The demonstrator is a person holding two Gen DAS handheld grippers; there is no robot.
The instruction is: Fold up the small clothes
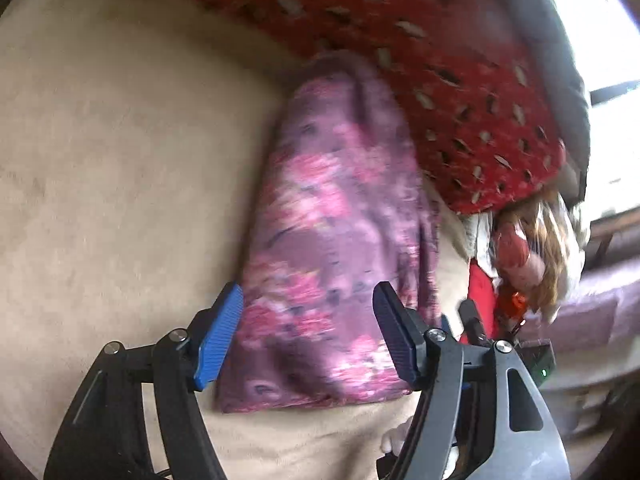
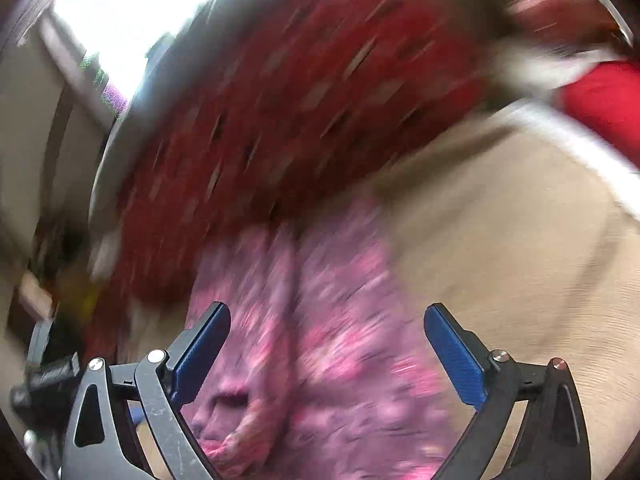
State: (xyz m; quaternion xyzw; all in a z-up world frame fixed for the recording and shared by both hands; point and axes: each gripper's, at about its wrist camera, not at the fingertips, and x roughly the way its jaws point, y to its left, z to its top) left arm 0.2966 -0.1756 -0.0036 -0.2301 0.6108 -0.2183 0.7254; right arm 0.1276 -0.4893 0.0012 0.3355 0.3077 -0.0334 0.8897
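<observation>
A pink and purple floral garment lies folded in a long strip on the beige bed surface. My left gripper hovers over its near end, open, with the blue pads apart on either side and not pressing the cloth. In the right wrist view the same garment is blurred, and a crease runs down its middle. My right gripper stands wide open above it with nothing gripped between its fingers.
A red blanket with pale flecks lies along the far end of the garment. A heap of other clothes, one piece of red cloth among them, sits beside it. A bright window is behind.
</observation>
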